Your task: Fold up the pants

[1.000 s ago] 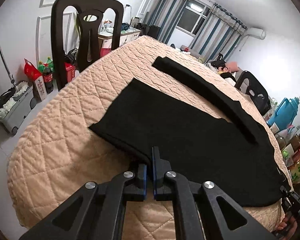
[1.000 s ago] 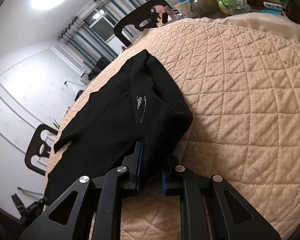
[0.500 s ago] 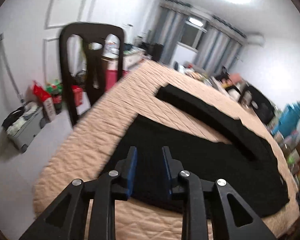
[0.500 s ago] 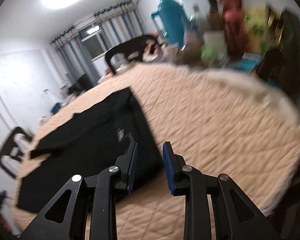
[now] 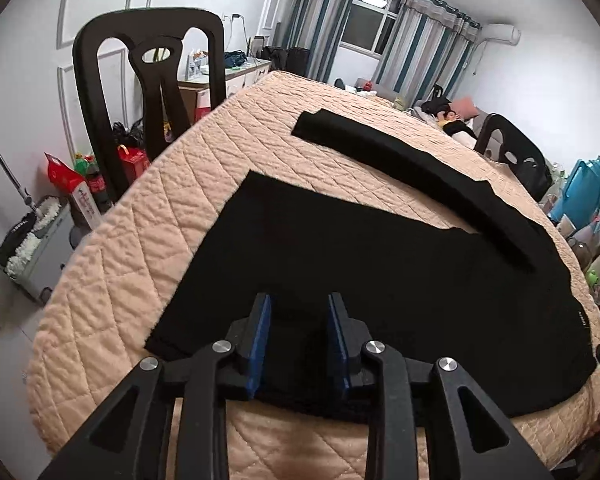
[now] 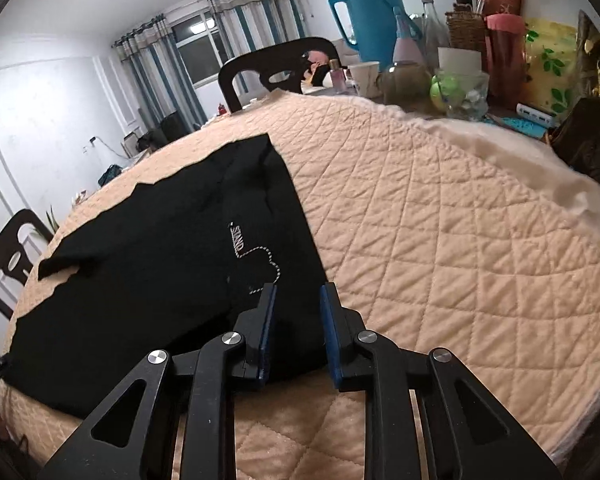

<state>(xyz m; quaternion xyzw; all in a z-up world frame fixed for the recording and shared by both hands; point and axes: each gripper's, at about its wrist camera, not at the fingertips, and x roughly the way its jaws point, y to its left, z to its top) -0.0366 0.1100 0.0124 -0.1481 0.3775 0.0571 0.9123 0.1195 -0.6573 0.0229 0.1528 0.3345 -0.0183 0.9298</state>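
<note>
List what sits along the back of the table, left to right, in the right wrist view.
Dark chair → blue thermos jug → white cup → wicker basket → clear jar → leaf-print bag.

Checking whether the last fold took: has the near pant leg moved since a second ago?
Yes. The near leg now lies farther from the table's near edge, toward the far leg.
</note>
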